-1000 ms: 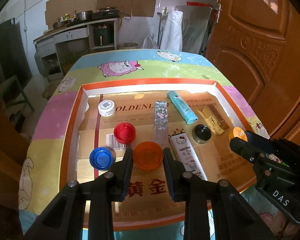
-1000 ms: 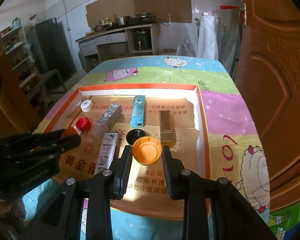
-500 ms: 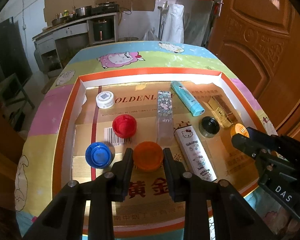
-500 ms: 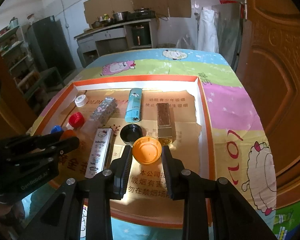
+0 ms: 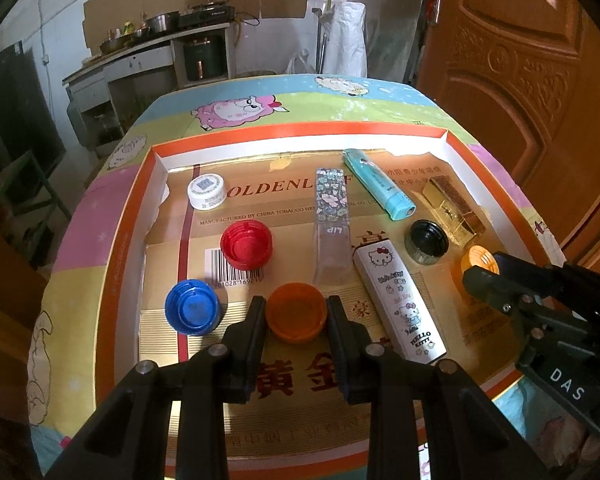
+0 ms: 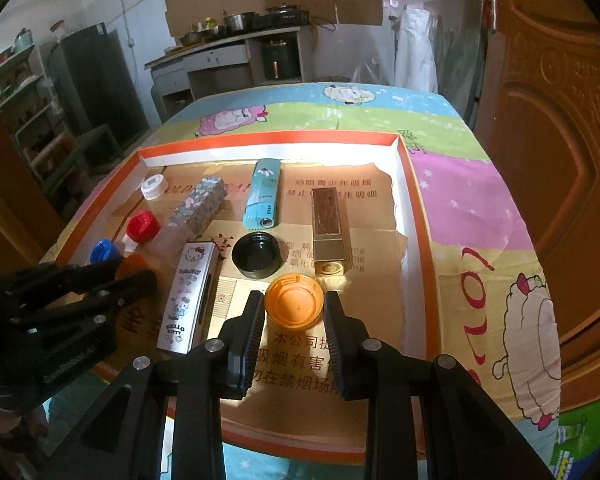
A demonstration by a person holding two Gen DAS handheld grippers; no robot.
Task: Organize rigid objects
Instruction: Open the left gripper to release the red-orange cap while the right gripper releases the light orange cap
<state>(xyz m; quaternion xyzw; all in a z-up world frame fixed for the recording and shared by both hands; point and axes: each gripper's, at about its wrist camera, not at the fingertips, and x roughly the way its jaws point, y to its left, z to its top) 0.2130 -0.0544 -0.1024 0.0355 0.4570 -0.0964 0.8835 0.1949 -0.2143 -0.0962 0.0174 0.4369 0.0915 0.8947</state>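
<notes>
Both jaws clamped on caps: left gripper (image 5: 296, 316) holding dark orange cap (image 5: 296, 311), right gripper (image 6: 294, 310) holding light orange cap (image 6: 294, 300), low over tray (image 6: 414, 216). Placement step; next, set beside black cap (image 6: 256, 255) at 11 o'clock.

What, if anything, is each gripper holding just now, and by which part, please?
The left gripper holds a dark orange cap by its opposite side walls. The right gripper holds a lighter orange cap the same way, across its rim.
</notes>
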